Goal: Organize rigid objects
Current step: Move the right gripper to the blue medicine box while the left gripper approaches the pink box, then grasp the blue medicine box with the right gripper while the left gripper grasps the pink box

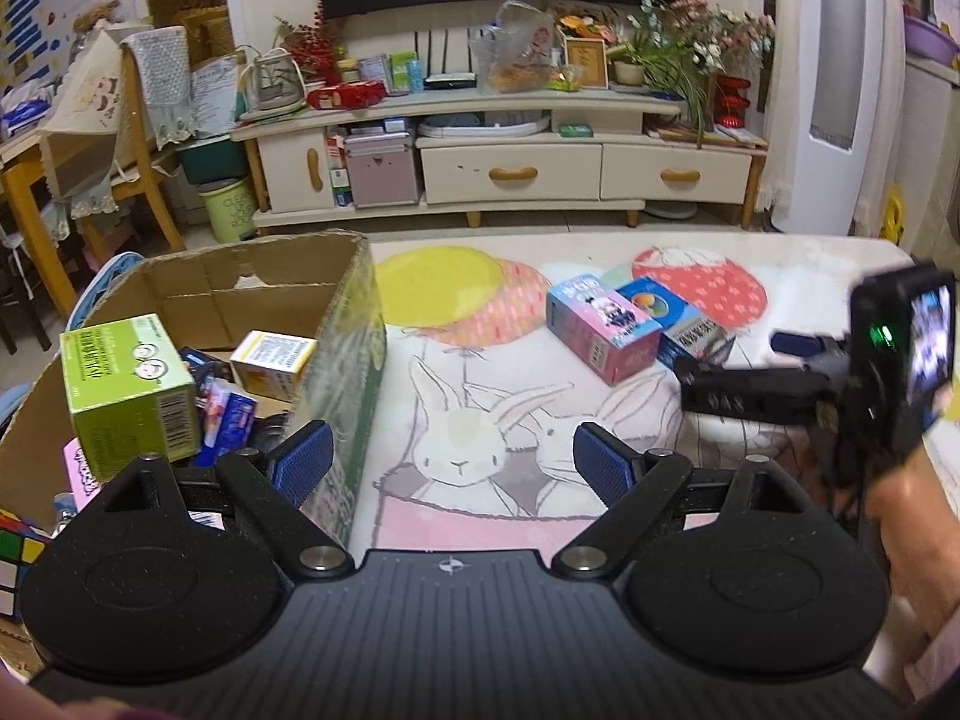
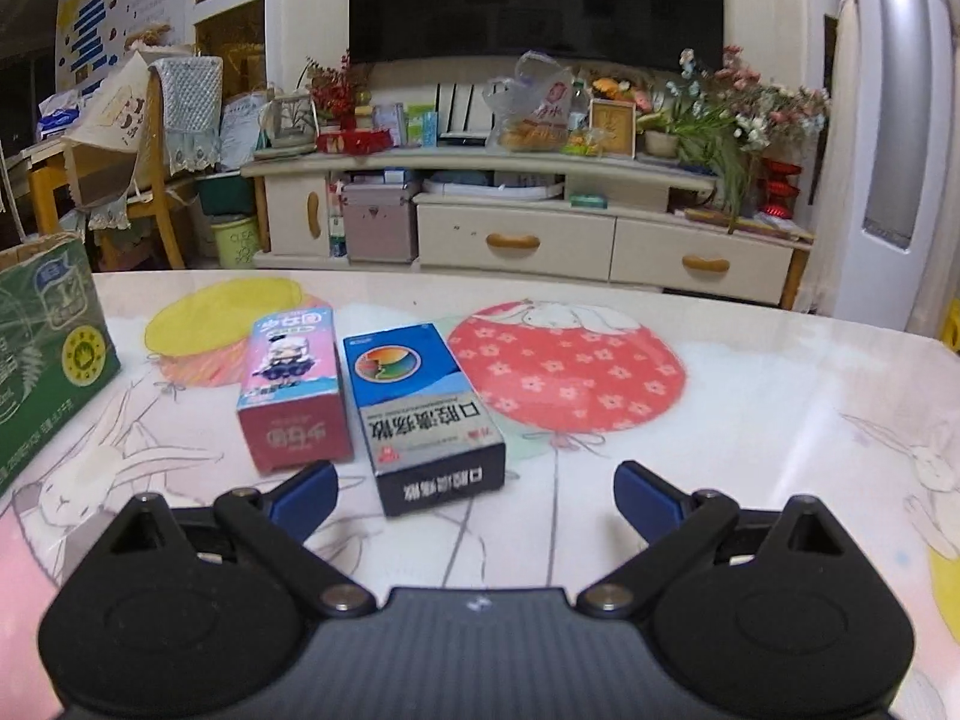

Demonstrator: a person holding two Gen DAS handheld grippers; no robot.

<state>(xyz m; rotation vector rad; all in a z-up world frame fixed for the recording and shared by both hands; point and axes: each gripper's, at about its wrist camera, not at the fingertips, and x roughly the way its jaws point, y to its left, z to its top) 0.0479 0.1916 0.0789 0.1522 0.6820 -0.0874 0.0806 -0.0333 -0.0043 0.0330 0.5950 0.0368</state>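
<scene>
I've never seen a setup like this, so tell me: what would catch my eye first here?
Probably the two small boxes lying side by side on the rabbit-print tablecloth: a pink box and a blue box, just ahead of the open right gripper. Off to the left stands a cardboard box already holding several packages, among them a green box.

A cream-coloured TV cabinet with wooden handles (image 2: 516, 240) stands against the far wall under a wide black television screen (image 2: 534, 0). On its top sit a clear plastic bag of snacks (image 2: 534, 111), a small wooden picture frame (image 2: 612, 127) and a bunch of dried pink and white flowers (image 2: 756, 102). A pale green plastic bin (image 1: 231, 210) stands on the floor at its left, beside a yellow wooden chair draped with cloth (image 1: 129, 138). A tall white floor-standing air conditioner (image 1: 834, 72) fills the right corner.
</scene>
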